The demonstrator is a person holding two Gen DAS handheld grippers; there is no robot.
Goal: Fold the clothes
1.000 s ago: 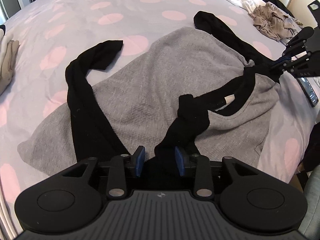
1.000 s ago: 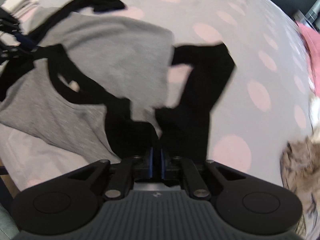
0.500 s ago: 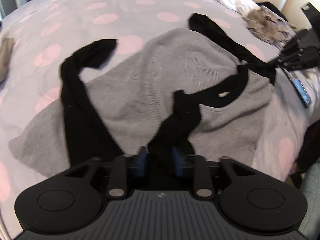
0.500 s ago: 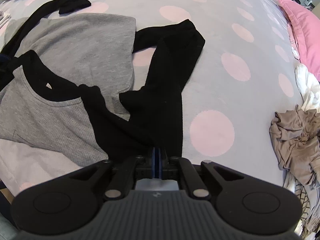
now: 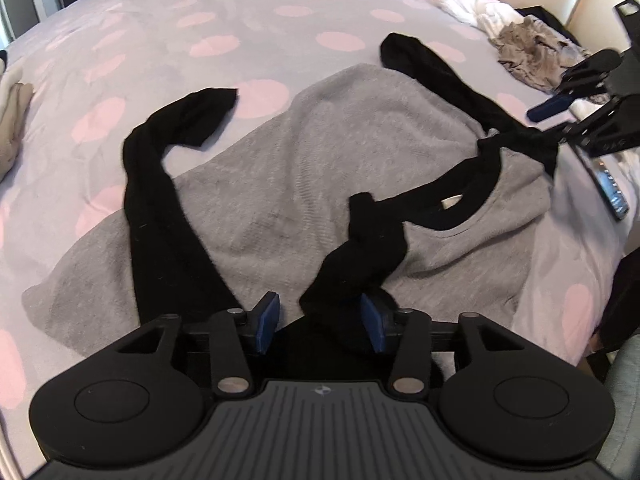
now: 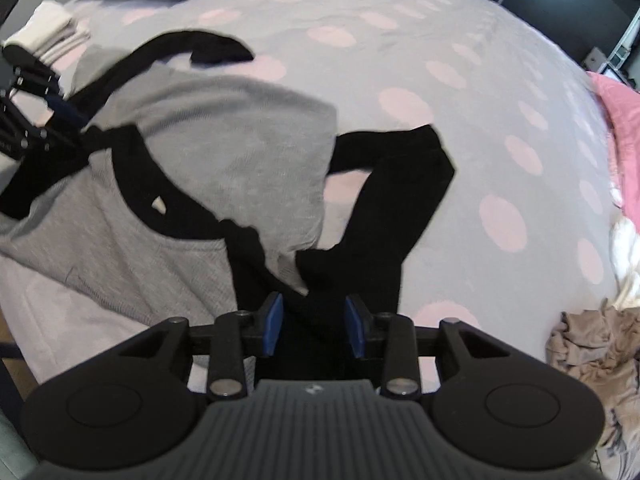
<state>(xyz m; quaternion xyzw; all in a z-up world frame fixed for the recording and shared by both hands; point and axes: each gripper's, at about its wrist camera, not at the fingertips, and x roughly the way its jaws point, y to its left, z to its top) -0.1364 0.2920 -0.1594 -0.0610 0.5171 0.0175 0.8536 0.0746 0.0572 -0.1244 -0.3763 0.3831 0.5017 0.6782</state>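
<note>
Evidently both grippers are releasing: the left gripper [image 5: 319, 317] and the right gripper [image 6: 314, 325], each clamped on black shoulder fabric half a second ago, are now standing with jaws parted, cloth lying loose between the pads. The grey shirt [image 5: 280, 168] is lying spread on the dotted bedspread [image 5: 160, 12] ahead of both jaws, its black sleeves [image 5: 160, 200] trailing outward, neckline nearest. Judged: the garment is laid out and flattened; the sleeves are not yet turned inward.
</note>
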